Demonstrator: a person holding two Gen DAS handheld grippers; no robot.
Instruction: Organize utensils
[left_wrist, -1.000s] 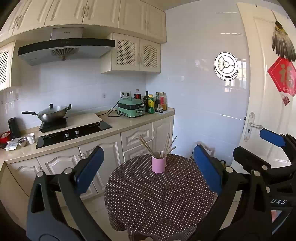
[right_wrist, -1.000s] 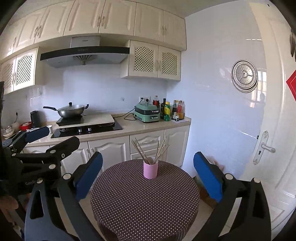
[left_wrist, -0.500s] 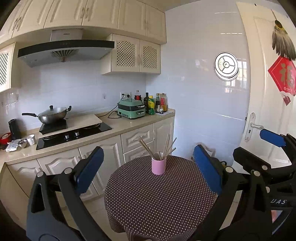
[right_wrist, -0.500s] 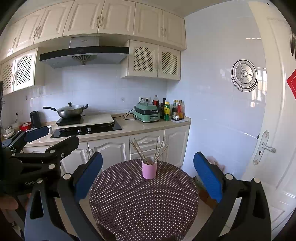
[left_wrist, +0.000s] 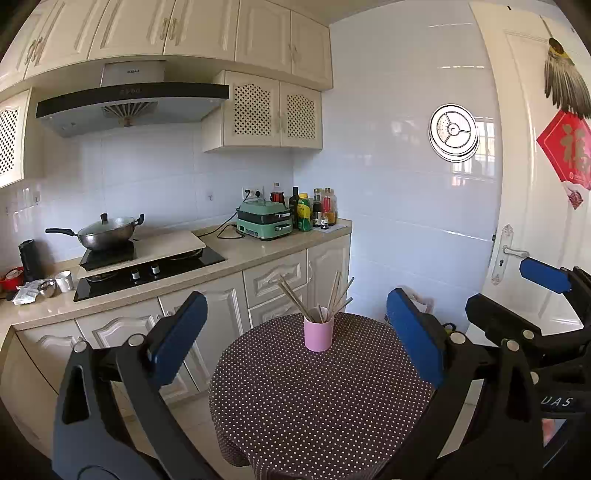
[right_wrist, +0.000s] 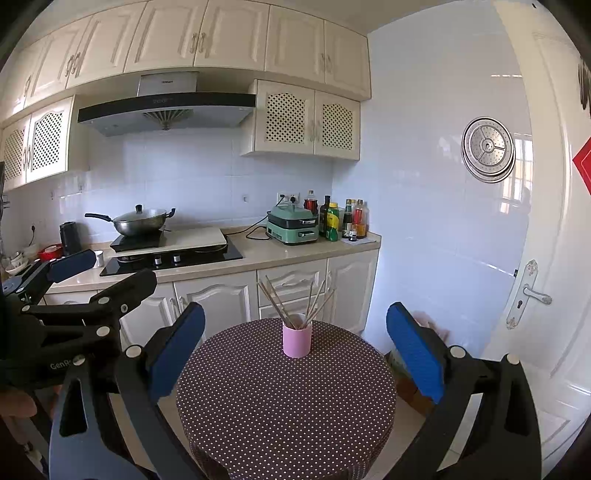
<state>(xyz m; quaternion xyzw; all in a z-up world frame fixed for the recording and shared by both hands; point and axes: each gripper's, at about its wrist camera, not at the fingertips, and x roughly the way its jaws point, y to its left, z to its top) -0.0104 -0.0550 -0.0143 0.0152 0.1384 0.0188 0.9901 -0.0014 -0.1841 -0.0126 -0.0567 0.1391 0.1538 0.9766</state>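
Note:
A pink cup (left_wrist: 318, 334) (right_wrist: 296, 340) stands upright near the far edge of a round table (left_wrist: 321, 402) (right_wrist: 284, 410) with a dark dotted cloth. Several wooden chopsticks (left_wrist: 295, 300) (right_wrist: 275, 303) lean out of the cup in different directions. My left gripper (left_wrist: 295, 338) is open and empty, held well short of the cup. My right gripper (right_wrist: 295, 347) is also open and empty, at a like distance. In the left wrist view the right gripper (left_wrist: 517, 299) shows at the right edge; in the right wrist view the left gripper (right_wrist: 96, 273) shows at the left.
A kitchen counter (left_wrist: 258, 254) runs behind the table with a hob (left_wrist: 147, 269), a lidded wok (left_wrist: 107, 230), a green appliance (left_wrist: 264, 221) and several bottles (left_wrist: 314, 210). White cabinets (right_wrist: 218, 299) stand below. A white door (left_wrist: 528, 184) is on the right.
Both views have shifted only slightly; the cup and table sit a touch differently in frame. Both grippers stay open and empty.

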